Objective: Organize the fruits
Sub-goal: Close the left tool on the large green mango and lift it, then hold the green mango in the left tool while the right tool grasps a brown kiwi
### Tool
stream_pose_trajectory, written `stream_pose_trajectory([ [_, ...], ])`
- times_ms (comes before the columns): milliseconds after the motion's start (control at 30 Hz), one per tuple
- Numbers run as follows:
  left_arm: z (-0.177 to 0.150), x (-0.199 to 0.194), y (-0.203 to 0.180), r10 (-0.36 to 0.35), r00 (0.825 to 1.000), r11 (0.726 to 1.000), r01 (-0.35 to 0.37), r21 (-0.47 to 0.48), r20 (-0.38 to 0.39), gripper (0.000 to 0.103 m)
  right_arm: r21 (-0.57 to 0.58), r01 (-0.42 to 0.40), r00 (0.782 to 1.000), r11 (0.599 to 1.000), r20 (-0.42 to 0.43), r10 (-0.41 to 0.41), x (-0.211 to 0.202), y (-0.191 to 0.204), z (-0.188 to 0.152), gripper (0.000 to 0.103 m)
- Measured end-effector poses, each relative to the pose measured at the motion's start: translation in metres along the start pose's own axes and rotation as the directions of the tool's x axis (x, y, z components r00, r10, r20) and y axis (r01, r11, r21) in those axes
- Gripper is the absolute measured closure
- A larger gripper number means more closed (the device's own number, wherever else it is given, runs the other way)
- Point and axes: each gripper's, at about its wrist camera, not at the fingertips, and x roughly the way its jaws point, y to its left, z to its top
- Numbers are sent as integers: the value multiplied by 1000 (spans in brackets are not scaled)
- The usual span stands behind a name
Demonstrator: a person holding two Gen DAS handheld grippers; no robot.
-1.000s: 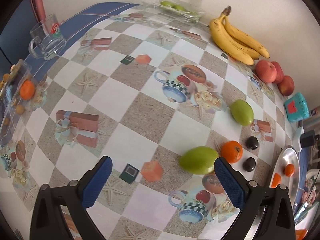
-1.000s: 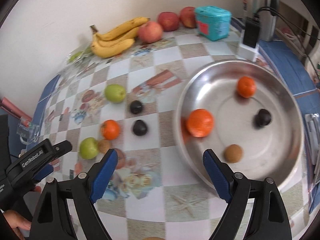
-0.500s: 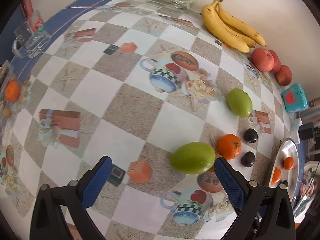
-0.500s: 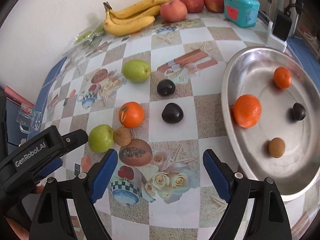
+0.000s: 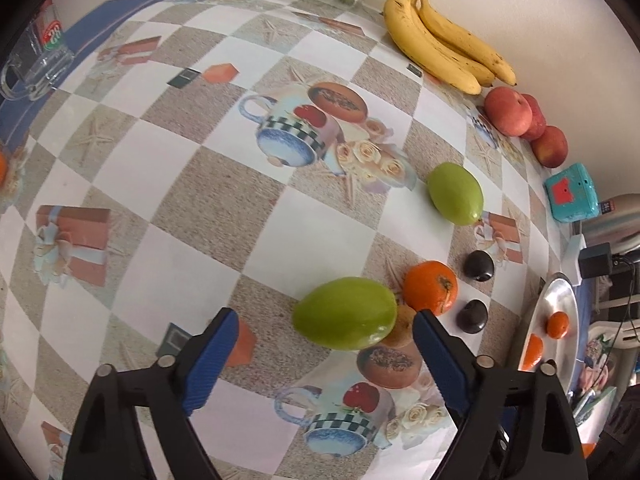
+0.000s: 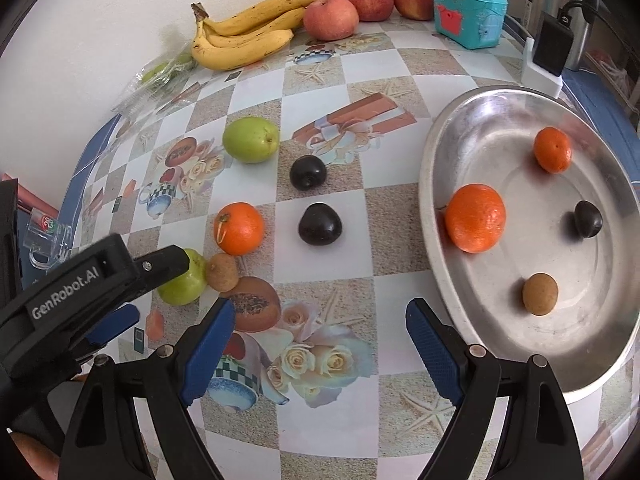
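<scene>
Checkered tablecloth (image 6: pixel 332 408), fruit loose on it, metal tray (image 6: pixel 600 364) at 3 o'clock.
Left gripper (image 5: pixel 324 334) jaws closing around a green fruit (image 5: pixel 346 312), not yet pressing it; an orange (image 5: pixel 430 288) sits at its 2 o'clock. Right gripper (image 6: pixel 320 324) stands wide, holding nothing, above bare cloth beside the tray.

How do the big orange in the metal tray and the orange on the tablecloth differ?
The tray orange lies inside the metal tray; the tablecloth orange sits loose among two dark fruits. The tray orange looks larger. The tablecloth orange shows its stem end; the tray orange doesn't. Both are round, bright orange and ungripped.
</scene>
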Motion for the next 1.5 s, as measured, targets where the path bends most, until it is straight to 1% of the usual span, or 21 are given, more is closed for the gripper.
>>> stream_pose_trajectory([
  [100,0,3,-4,-15,1000,1000,15,2,-3,23,5,-3,1000,1000,1,3,-1,-1,0,15],
  [267,1,3,-5,-29,1000,1000,29,-4,1,26,-6,-4,1000,1000,0,4,-1,1,0,15],
  [333,1,3,-5,-29,1000,1000,29,3,-2,32,-8,-5,1000,1000,0,5,-1,1,0,15],
  [400,0,4,-5,-28,1000,1000,28,3,-5,33,-7,-5,1000,1000,0,5,-2,1,0,15],
  [467,0,4,-4,-29,1000,1000,29,0,-10,40,-6,-5,1000,1000,-1,5,-2,0,0,15],
  [533,0,4,-3,-41,999,999,41,-2,-10,45,-4,-4,1000,1000,-2,4,-1,-1,0,15],
  [633,0,3,-5,-32,999,999,32,6,-6,45,-4,-4,1000,1000,-2,4,-1,-1,0,15],
  [833,0,0,0,-25,1000,1000,25,-9,-3,45,-6,-3,1000,1000,-4,3,0,-1,0,15],
  [967,1,-4,9,-14,1000,999,15,-42,5,46,4,-9,1000,1000,-5,9,1,0,0,15],
  [1167,5,-14,25,23,999,995,-20,-99,38,46,16,-61,998,998,0,61,5,11,1,15],
  [1267,7,-19,33,23,999,993,-17,-119,49,46,9,-79,997,997,2,79,8,19,2,15],
  [1400,8,-23,40,20,998,990,-12,-140,57,46,5,-77,997,997,14,77,11,26,3,15],
  [1433,9,-24,41,19,998,990,-11,-144,58,49,4,-75,997,997,16,75,12,28,3,15],
  [1467,9,-26,43,20,998,989,-11,-145,62,55,2,-74,997,997,18,74,14,30,4,15],
  [1500,10,-28,44,17,998,989,-7,-145,69,59,-2,-75,997,997,18,75,15,33,4,15],
])
